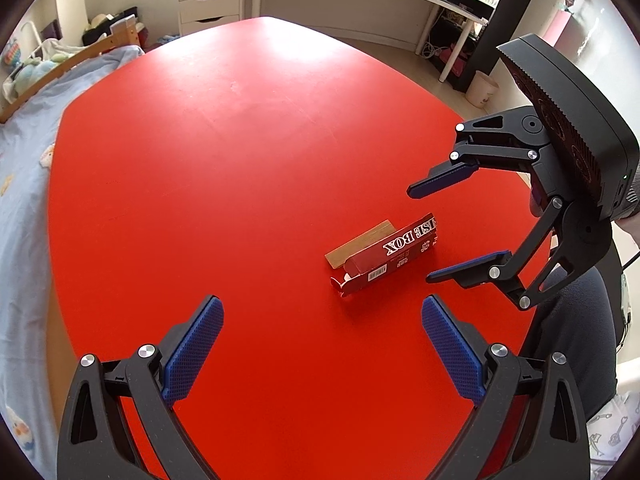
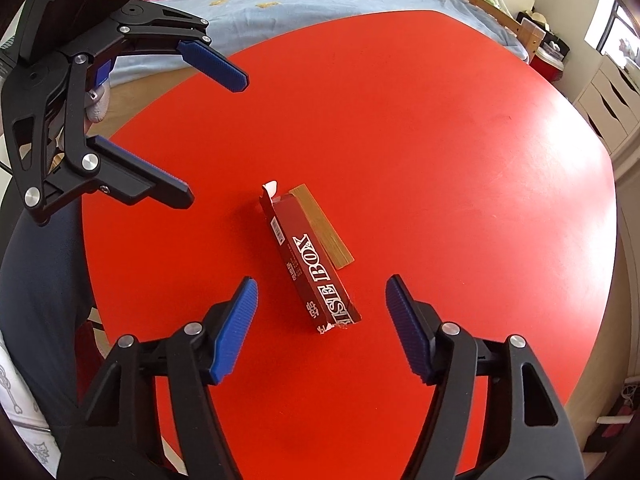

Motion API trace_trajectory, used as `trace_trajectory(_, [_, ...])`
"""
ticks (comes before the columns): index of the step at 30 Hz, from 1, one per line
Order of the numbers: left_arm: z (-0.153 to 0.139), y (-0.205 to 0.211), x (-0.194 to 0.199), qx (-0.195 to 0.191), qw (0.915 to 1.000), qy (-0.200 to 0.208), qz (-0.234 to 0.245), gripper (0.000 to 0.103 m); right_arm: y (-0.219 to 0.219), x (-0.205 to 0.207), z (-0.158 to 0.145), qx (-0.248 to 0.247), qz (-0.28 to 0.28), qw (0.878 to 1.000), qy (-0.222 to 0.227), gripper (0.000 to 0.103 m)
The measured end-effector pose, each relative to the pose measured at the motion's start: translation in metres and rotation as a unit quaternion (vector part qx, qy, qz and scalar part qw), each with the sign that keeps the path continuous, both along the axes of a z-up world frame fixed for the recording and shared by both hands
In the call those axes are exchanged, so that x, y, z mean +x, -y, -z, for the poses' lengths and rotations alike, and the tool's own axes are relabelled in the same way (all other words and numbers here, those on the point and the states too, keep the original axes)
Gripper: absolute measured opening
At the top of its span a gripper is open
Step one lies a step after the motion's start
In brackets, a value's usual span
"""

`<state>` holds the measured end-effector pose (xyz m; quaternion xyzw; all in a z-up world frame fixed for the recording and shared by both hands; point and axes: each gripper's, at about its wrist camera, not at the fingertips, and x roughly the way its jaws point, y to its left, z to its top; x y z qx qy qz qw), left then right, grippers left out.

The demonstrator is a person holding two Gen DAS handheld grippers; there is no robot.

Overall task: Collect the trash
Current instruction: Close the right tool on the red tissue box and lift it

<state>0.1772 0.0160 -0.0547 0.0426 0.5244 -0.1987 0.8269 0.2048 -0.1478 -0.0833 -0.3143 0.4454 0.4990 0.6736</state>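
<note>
- A dark red cardboard box (image 2: pixel 310 264) lies flat near the middle of the red surface (image 2: pixel 440 140), a gold flap (image 2: pixel 324 228) spread beside it.
- It is long and slim, with white lettering, a barcode and torn, open ends.
- It is probably empty: light, thin-walled, easily crushed. Gripping across its narrow width suits best.
- The right hand-held gripper (image 2: pixel 322 328) hovers spread wide over its near end.
- The left hand-held gripper (image 1: pixel 322 328) is also spread wide, holding nothing.
</note>
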Motion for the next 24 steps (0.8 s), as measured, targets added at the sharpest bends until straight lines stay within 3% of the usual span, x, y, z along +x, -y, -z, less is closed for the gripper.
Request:
trace_trajectory(16, [0.0029,0.0028,0.0050,-0.001,1.0000,0.004,0.001,0.095,-0.0018,0.0025,0.0080,-0.002,-0.015,1.000,-0.013,0.029])
trace_trajectory(24, [0.0035,0.0077,0.0057,-0.002,1.0000,0.006,0.005,0.095,-0.0005,0.0039,0.0034,0.008,-0.011,1.000,-0.010,0.017])
